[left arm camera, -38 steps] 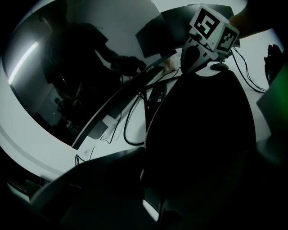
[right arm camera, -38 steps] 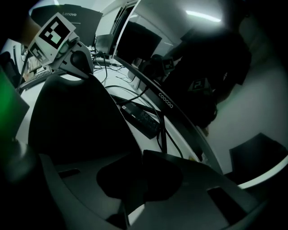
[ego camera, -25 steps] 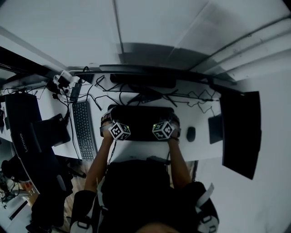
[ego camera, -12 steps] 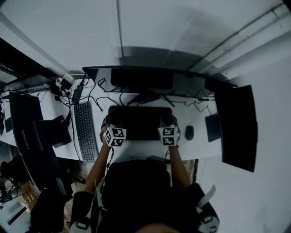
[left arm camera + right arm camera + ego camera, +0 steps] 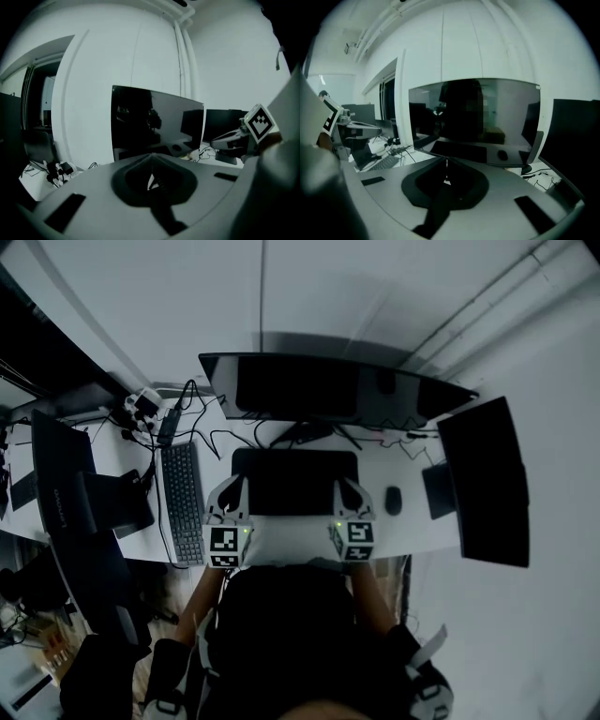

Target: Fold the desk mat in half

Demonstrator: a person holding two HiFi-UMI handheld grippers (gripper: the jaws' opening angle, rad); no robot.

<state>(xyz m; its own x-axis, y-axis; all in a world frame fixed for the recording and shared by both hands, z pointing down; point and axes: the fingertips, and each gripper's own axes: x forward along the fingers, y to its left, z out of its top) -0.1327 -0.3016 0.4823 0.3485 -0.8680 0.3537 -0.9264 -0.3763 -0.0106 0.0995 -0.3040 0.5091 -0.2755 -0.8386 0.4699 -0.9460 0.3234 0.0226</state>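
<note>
The black desk mat (image 5: 295, 482) lies on the white desk (image 5: 291, 538) in front of the big monitor, and in the right gripper view the mat (image 5: 459, 151) shows flat below the screen. My left gripper (image 5: 234, 482) hangs over the mat's left end and my right gripper (image 5: 343, 484) over its right end, both raised. The left gripper (image 5: 151, 157) has just closed its jaws and nothing is between them. The right gripper (image 5: 446, 161) has also just closed, equally empty.
A wide monitor (image 5: 328, 390) stands behind the mat, with cables (image 5: 202, 437) beside its foot. A keyboard (image 5: 186, 502) lies left of the mat and a mouse (image 5: 393, 500) right of it. A second dark screen (image 5: 487, 484) stands at the right, black equipment (image 5: 66, 493) at the left.
Both grippers have lifted off the mat's near edge and drawn back towards my body, rolling as they rose. The mat has stayed on the desk.
</note>
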